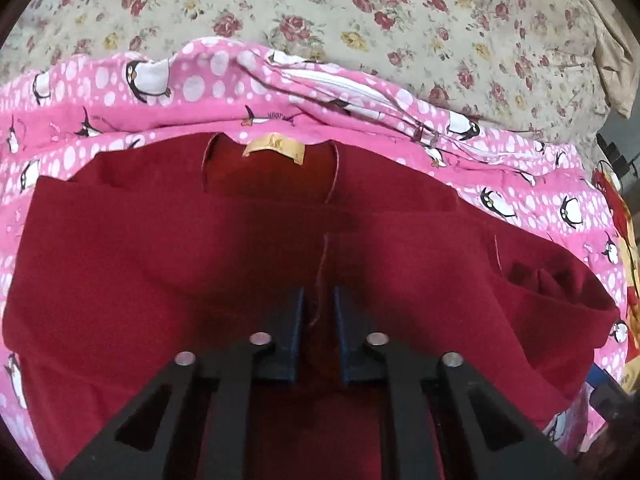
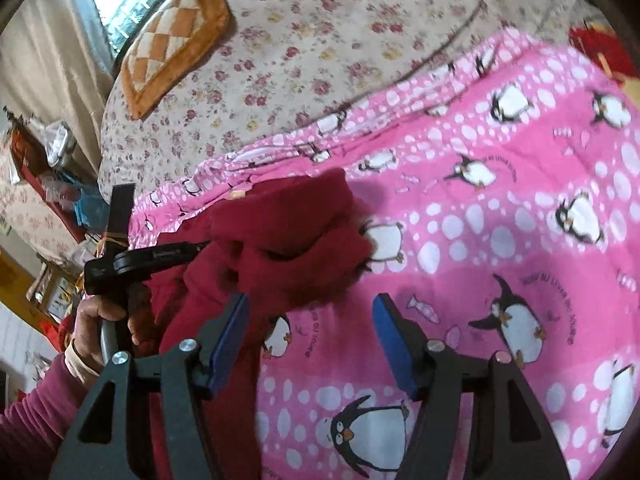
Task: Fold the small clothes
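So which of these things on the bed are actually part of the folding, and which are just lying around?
Part of the job:
- dark red garment
- left gripper, fingers shut on the red cloth
- right gripper, fingers open

Just lying about:
- pink penguin blanket under the garment
- floral bedsheet
- orange checked cushion

You have a dark red garment [image 1: 160, 280] with a tan label [image 1: 274, 148] at its neck, lying on a pink blanket [image 1: 520, 168] printed with white dots and black-and-white penguins. Beyond the blanket's far edge your bedsheet [image 1: 360, 8] is cream with red and yellow roses. Your right gripper [image 2: 310, 344] has blue pads on black fingers. Near the bed's far corner, a cushion [image 2: 176, 36] shows orange-and-cream diamonds. Your sleeve [image 2: 36, 420] is magenta.
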Available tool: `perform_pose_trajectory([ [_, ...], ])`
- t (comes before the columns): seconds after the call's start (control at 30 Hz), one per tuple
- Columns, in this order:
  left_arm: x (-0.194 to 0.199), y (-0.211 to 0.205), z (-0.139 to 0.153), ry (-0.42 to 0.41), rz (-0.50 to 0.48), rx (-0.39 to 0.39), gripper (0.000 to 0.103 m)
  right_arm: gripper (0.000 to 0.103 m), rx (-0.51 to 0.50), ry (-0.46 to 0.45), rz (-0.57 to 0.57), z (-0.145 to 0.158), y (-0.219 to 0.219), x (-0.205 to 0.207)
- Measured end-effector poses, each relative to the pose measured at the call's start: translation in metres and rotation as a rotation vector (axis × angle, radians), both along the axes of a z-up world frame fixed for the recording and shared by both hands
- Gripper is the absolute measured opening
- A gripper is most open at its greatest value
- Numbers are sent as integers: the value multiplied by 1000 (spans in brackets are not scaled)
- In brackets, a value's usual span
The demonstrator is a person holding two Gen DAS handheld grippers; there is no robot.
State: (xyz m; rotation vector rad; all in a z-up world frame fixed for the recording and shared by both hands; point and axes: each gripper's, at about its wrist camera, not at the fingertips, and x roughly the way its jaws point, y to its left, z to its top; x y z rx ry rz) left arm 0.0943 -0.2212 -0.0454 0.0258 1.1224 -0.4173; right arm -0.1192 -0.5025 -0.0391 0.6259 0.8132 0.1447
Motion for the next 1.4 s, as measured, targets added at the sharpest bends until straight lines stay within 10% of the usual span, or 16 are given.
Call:
perform_pose_trajectory([
  [0.47, 10, 121, 69, -139, 230, -143, 0, 67, 16, -1, -38, -3, -5, -2],
  [0.93, 9, 201, 28, -53, 396, -171, 0, 67, -236, 1, 84, 22, 60, 59],
  [1.03, 8, 198, 29, -55, 386, -169, 0, 18, -340, 77, 125, 8, 77, 87],
  [1.4, 12, 195, 18, -12, 373, -164, 0, 0, -316, 119, 123, -1, 63, 46],
])
